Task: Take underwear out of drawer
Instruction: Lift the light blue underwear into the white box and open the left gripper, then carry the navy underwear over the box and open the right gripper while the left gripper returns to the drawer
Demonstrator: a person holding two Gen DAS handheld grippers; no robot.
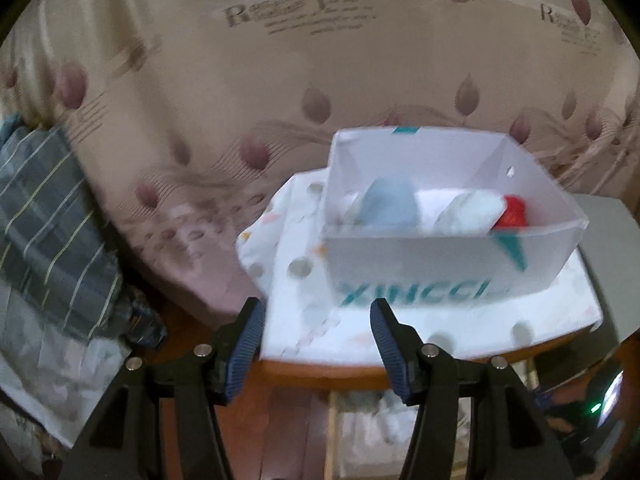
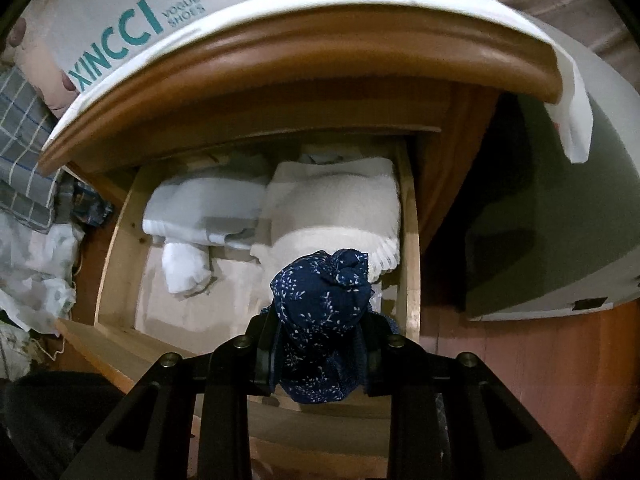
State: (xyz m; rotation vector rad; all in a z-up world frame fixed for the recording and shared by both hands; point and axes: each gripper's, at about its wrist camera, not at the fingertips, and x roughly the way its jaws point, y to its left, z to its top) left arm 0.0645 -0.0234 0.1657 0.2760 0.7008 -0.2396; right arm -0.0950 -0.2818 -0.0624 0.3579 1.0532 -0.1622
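Up behind everything hangs a beige curtain point(image 1: 200, 92) printed with mauve leaf shapes, filling the left wrist view from nine o'clock round to three. Below it stands a wooden nightstand point(image 2: 304, 60), its tabletop draped in a white cloth point(image 1: 296, 240), and on that cloth sits an open white shoebox point(image 1: 420, 264) with teal lettering, holding a pale blue roll, a white roll and something red at its three o'clock end. Under the rounded wooden edge the drawer point(image 2: 120, 240) is pulled out, seen in the right wrist view; inside lie a cream folded towel point(image 2: 336, 208) at one o'clock, and folded white cloths point(image 2: 200, 212) at ten o'clock. A grey checked fabric point(image 1: 48, 216) lies at nine o'clock in the left wrist view. Smallest, the underwear point(image 2: 324, 320), a navy bundle with tiny white sprigs, is above the drawer's front end, at the picture's centre. The right gripper point(image 2: 320, 360) has its fingers clenched on that bundle. The left gripper point(image 1: 316, 340) stands released, fingers apart with nothing between them, just before the tabletop's near edge.
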